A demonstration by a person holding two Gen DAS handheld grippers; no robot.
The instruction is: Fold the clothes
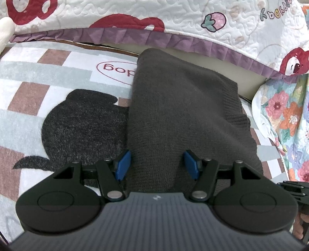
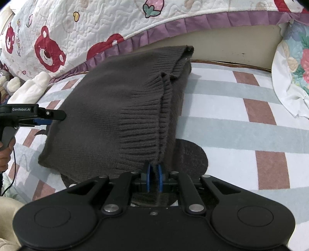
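Observation:
A dark grey knit sweater (image 1: 173, 115) lies folded on the bed, its ribbed hem (image 2: 143, 123) toward the right side. My left gripper (image 1: 157, 164) stands open over the sweater's near end, blue pads (image 1: 122, 164) on either side of the fabric without pressing it. From the right wrist view the left gripper (image 2: 56, 117) hovers at the sweater's left edge. My right gripper (image 2: 154, 178) has its blue pads close together, with a thin fold of the ribbed hem pinched between them at the near corner.
The sweater rests on a checked blanket (image 2: 241, 123) with a black dog print (image 1: 81, 123). A quilt with red bears and a purple frill (image 1: 193, 17) lies behind. A floral pillow (image 1: 285, 119) sits at the right. A hand (image 2: 5, 154) holds the left gripper's handle.

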